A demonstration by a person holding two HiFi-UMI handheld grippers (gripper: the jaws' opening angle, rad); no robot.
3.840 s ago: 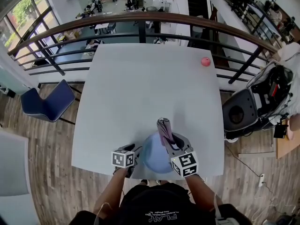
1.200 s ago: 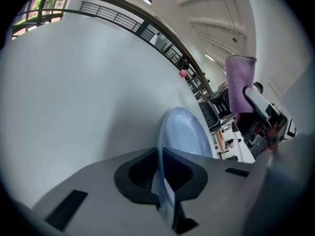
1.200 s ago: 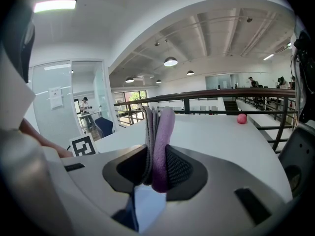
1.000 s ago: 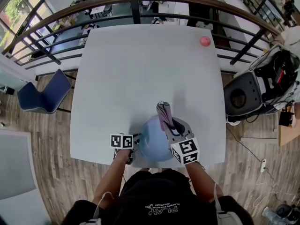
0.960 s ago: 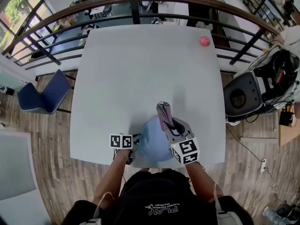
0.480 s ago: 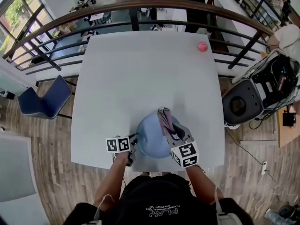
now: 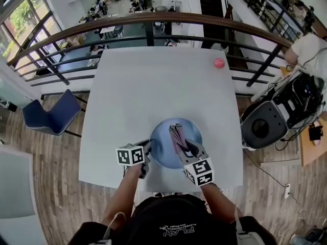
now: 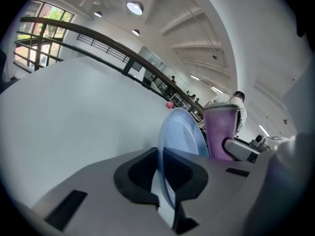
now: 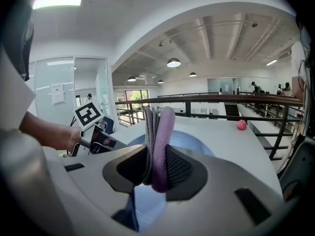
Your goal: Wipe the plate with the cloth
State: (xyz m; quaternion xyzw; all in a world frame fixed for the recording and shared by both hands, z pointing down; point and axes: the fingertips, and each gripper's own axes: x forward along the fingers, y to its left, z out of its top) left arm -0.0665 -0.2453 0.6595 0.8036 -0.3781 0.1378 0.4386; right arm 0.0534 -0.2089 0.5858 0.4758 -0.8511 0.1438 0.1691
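A light blue plate [image 7: 162, 139] hangs tilted above the near edge of the white table [image 7: 153, 80]. My left gripper [image 7: 147, 155] is shut on its near-left rim. In the left gripper view the plate [image 8: 181, 132] stands on edge between the pads. My right gripper [image 7: 187, 148] is shut on a folded purple and grey cloth [image 7: 177, 132], which lies against the plate's face. In the right gripper view the cloth [image 9: 158, 132] sticks up from the jaws with the plate [image 9: 194, 140] behind it.
A small pink ball [image 7: 219, 63] lies at the table's far right corner. A dark railing [image 7: 153, 20] runs behind the table. A blue chair [image 7: 51, 111] stands to the left, and a black machine [image 7: 276, 116] to the right.
The left gripper has lifted the plate off the table and tipped it up, so its face shows rounder and farther from me. The right gripper with the cloth has hardly moved.
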